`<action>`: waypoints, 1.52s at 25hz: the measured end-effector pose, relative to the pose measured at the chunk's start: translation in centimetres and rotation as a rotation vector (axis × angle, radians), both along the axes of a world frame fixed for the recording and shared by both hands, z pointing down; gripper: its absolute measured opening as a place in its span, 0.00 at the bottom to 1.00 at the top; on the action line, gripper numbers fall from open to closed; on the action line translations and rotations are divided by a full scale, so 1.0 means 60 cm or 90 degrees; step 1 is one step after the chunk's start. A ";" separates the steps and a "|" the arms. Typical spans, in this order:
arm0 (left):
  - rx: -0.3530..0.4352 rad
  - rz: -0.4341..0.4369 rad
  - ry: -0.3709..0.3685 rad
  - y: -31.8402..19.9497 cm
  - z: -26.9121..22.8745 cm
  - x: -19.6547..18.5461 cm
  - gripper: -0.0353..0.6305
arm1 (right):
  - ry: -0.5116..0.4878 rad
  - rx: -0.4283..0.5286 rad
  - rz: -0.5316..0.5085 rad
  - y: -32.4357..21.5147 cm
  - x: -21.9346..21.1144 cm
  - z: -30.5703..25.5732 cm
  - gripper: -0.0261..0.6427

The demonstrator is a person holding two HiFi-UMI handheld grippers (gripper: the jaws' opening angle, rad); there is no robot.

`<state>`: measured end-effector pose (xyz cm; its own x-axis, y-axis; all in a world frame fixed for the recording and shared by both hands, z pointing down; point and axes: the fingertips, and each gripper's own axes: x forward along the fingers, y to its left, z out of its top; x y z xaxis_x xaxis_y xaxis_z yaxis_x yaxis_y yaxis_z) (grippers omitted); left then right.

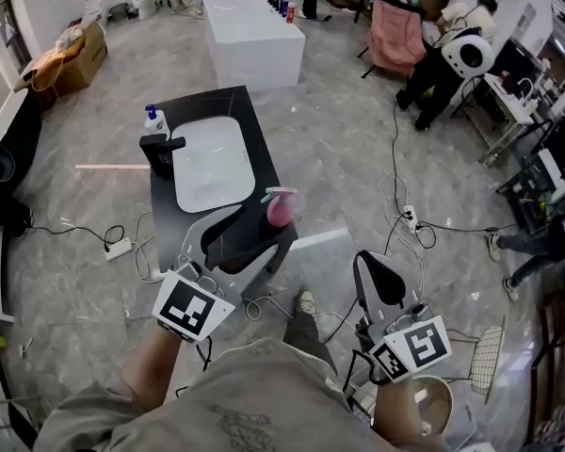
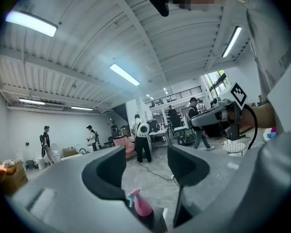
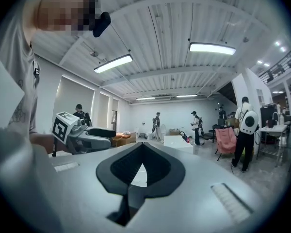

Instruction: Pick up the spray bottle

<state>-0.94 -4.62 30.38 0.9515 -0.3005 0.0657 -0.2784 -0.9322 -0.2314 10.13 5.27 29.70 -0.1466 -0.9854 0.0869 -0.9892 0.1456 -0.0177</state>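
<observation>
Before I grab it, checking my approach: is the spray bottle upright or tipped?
Upright: the spray bottle stands on the black counter, nozzle on top.

The left gripper is held out forward and low with its jaws wide apart, and its marker cube faces up just ahead of the left forearm. The right gripper is off to its right and drawn further back. It points forward with its jaws pressed together, and the right forearm is behind it.
</observation>
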 end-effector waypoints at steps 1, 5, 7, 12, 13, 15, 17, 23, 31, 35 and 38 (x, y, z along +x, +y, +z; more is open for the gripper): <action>-0.005 -0.011 -0.007 -0.011 0.007 0.007 0.44 | -0.002 0.001 -0.007 -0.012 0.010 0.002 0.08; -0.037 -0.062 -0.022 -0.057 0.032 0.041 0.44 | -0.008 -0.005 -0.047 -0.068 0.053 0.017 0.08; -0.048 -0.070 -0.021 -0.075 0.037 0.062 0.44 | -0.017 -0.010 -0.071 -0.102 0.079 0.024 0.08; -0.014 -0.081 -0.041 -0.113 0.032 0.119 0.44 | -0.035 -0.017 -0.134 -0.175 0.142 0.022 0.08; -0.009 -0.092 -0.044 -0.122 0.032 0.130 0.44 | -0.038 -0.018 -0.145 -0.189 0.156 0.023 0.08; 0.005 -0.124 -0.045 -0.141 0.031 0.149 0.44 | -0.045 -0.024 -0.167 -0.216 0.185 0.031 0.08; 0.015 -0.160 -0.044 -0.156 0.032 0.166 0.44 | -0.051 -0.034 -0.191 -0.242 0.212 0.043 0.08; -0.016 -0.236 -0.076 -0.204 0.059 0.198 0.44 | -0.060 -0.064 -0.264 -0.310 0.265 0.073 0.08; -0.056 -0.296 -0.044 -0.220 0.056 0.190 0.44 | -0.080 -0.088 -0.330 -0.368 0.266 0.105 0.08; -0.023 -0.338 -0.082 -0.229 0.054 0.166 0.44 | -0.108 -0.099 -0.369 -0.378 0.241 0.118 0.08; -0.037 -0.340 -0.073 -0.233 0.057 0.148 0.44 | -0.104 -0.115 -0.388 -0.389 0.216 0.125 0.08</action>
<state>7.91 -18.57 33.82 0.6530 -0.7330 0.1907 -0.6926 -0.6798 -0.2412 23.12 -18.07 37.18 -0.6991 -0.6939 0.1725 -0.7132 0.6594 -0.2378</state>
